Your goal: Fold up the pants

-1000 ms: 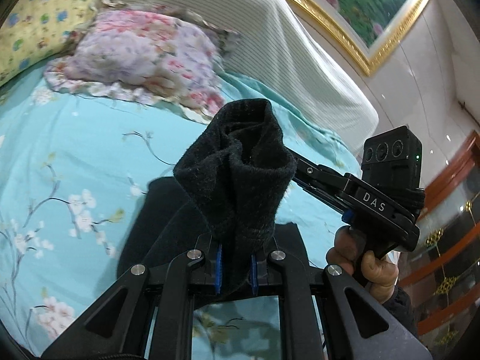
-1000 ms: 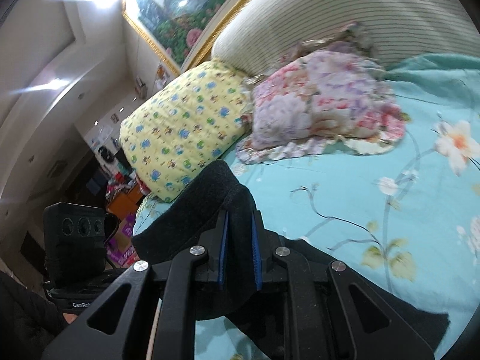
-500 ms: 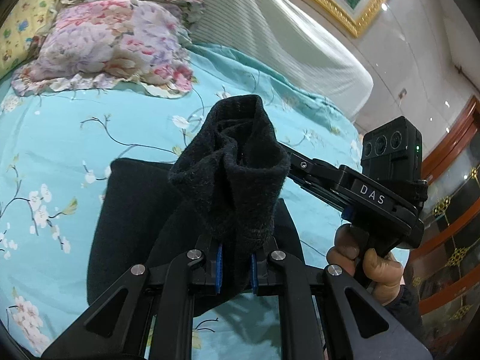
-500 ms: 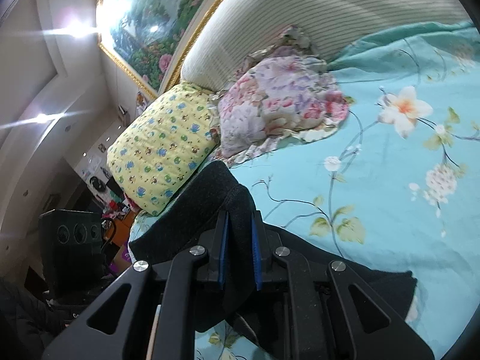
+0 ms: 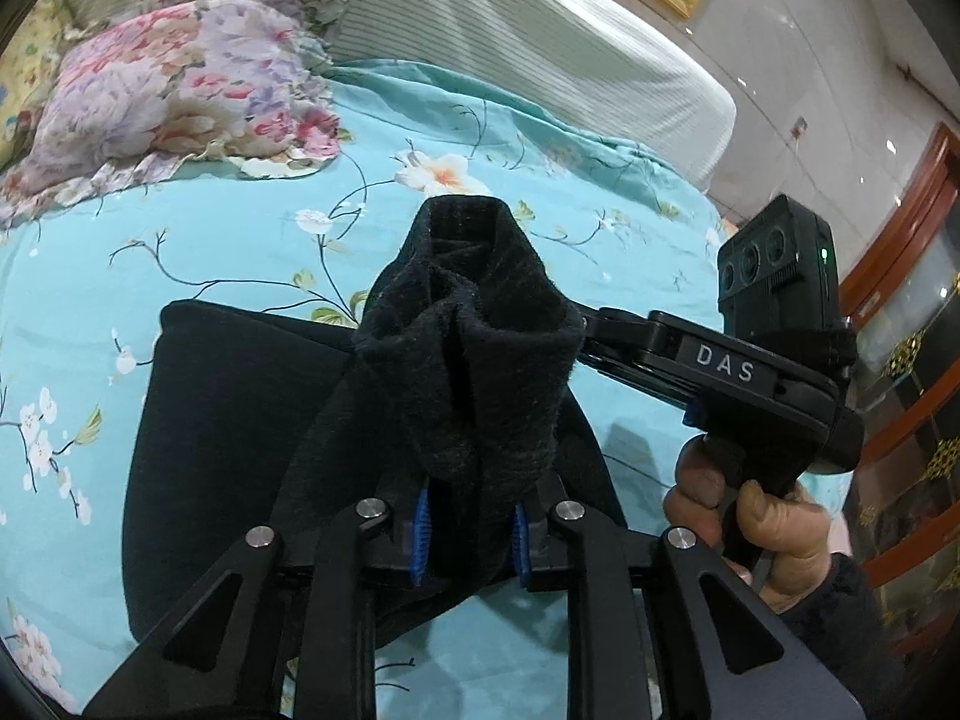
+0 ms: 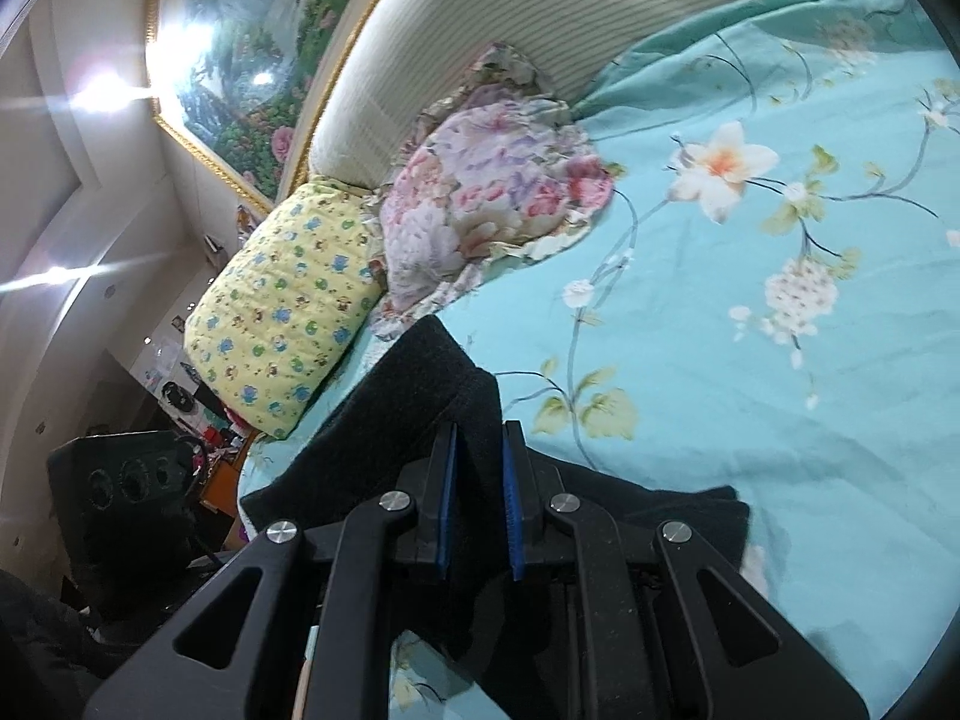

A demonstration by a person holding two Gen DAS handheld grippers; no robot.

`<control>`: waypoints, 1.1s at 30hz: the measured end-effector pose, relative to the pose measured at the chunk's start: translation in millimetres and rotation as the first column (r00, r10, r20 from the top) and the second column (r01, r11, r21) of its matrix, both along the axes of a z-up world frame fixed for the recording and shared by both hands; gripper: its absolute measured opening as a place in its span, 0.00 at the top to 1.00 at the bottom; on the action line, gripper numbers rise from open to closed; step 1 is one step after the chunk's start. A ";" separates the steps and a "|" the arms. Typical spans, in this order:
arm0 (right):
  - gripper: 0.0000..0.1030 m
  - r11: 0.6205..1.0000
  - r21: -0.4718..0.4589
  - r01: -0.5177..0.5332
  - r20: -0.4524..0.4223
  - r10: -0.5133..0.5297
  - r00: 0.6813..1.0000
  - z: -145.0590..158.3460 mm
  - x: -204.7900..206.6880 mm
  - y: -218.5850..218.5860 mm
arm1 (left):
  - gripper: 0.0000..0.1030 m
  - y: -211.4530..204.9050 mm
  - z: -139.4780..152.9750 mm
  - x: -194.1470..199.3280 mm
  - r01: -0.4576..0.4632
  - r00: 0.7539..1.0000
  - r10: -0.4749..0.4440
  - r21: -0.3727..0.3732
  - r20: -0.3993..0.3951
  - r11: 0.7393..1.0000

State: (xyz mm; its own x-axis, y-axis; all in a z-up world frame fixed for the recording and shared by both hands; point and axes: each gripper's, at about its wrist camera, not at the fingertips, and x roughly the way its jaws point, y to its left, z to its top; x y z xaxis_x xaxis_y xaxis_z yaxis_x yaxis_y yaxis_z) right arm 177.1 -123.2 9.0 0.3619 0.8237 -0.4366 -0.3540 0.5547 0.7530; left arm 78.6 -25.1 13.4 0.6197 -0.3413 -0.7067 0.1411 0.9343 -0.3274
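Observation:
Black pants [image 5: 228, 420] lie partly folded on the turquoise floral bedspread [image 5: 252, 252]. My left gripper [image 5: 468, 534] is shut on a bunched-up end of the pants [image 5: 480, 348], which stands up above the blue pads. My right gripper [image 6: 477, 498] is shut on another edge of the same black pants [image 6: 414, 396], lifted over the bed. The right gripper body [image 5: 720, 360], held in a hand, reaches in from the right in the left wrist view, its fingertips hidden behind the raised fabric.
A flowered pillow [image 5: 174, 90] and a yellow patterned pillow [image 6: 288, 312] lie at the head of the bed against a striped headboard [image 5: 540, 48]. A framed painting [image 6: 252, 60] hangs above. Wooden furniture [image 5: 900, 300] stands to the right.
Both grippers have carried the held pants end toward the head of the bed, laying more black fabric flat on the bedspread. Both grips stay shut.

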 end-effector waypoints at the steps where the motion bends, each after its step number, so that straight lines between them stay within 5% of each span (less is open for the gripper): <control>1: 0.85 1.000 -0.008 0.008 -0.005 -0.008 1.000 -1.9 -0.2 -1.9 | 0.76 -4.0 -2.5 0.7 0.009 1.000 -0.009 0.010 0.000 1.000; 14: 0.84 0.986 -0.109 0.123 -0.090 -0.134 0.987 -11.8 -11.7 -37.9 | 0.37 -29.5 -11.2 0.2 0.147 0.988 -0.147 -0.012 0.039 0.989; 16: 0.73 0.979 -0.133 0.152 -0.095 -0.165 0.982 -10.6 -17.6 -44.5 | 0.33 -30.0 -11.3 -1.8 0.171 0.985 -0.170 -0.026 0.039 0.985; 18: 0.43 0.970 -0.157 0.185 -0.106 -0.203 0.973 -9.5 -24.3 -51.2 | 0.32 -28.5 -9.4 -5.4 0.182 0.983 -0.180 -0.037 0.044 0.983; 19: 0.38 0.963 -0.166 0.211 -0.107 -0.230 0.967 -8.9 -28.2 -55.4 | 0.32 -26.9 -8.2 -6.8 0.184 0.982 -0.182 -0.040 0.046 0.982; 33: 0.17 0.936 -0.176 0.306 -0.056 -0.320 0.946 18.2 -70.2 -57.5 | 0.27 24.1 11.1 -22.0 0.070 0.996 -0.063 -0.115 0.062 0.991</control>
State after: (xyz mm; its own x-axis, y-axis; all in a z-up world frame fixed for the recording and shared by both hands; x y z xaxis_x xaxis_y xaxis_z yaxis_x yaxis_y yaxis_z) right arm 106.9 -180.6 27.2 0.5467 0.5899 -0.5943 -0.0832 0.7445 0.6624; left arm 56.5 -1.0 24.5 0.6318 -0.4611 -0.6231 0.2233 0.8780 -0.4233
